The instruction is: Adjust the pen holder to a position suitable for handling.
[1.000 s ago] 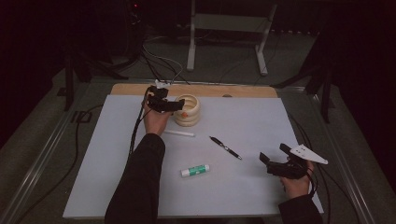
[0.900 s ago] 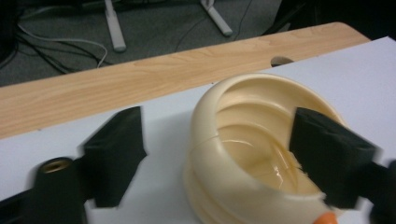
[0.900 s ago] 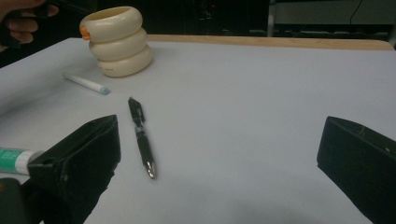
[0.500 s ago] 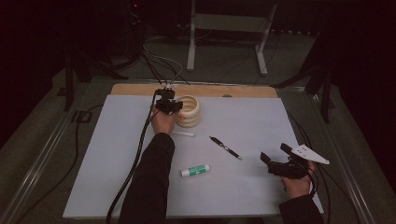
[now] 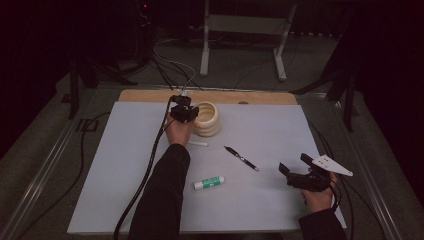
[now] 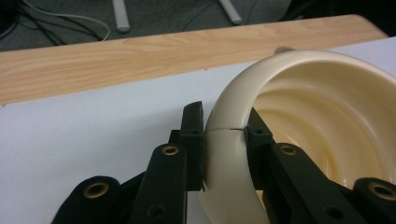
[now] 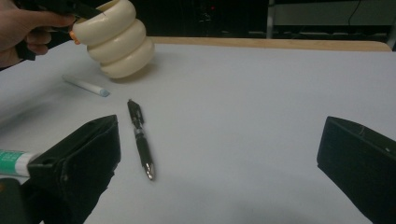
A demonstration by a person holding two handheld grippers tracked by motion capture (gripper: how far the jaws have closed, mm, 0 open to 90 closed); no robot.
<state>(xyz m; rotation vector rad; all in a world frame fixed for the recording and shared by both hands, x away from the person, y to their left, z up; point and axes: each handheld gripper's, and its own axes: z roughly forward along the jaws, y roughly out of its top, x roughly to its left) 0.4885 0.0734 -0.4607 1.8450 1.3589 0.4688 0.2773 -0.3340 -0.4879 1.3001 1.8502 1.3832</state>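
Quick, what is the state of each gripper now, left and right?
Left gripper: shut on the rim of the cream ribbed cup, one jaw inside, one outside.
Right gripper: open, holding nothing, jaws wide apart.

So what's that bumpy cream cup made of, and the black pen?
The cream cup looks like smooth plastic, maybe glazed ceramic: soft sheen, and a thin seam across its rim between the left gripper's jaws. The pen looks like glossy black plastic with a shiny metal tip.
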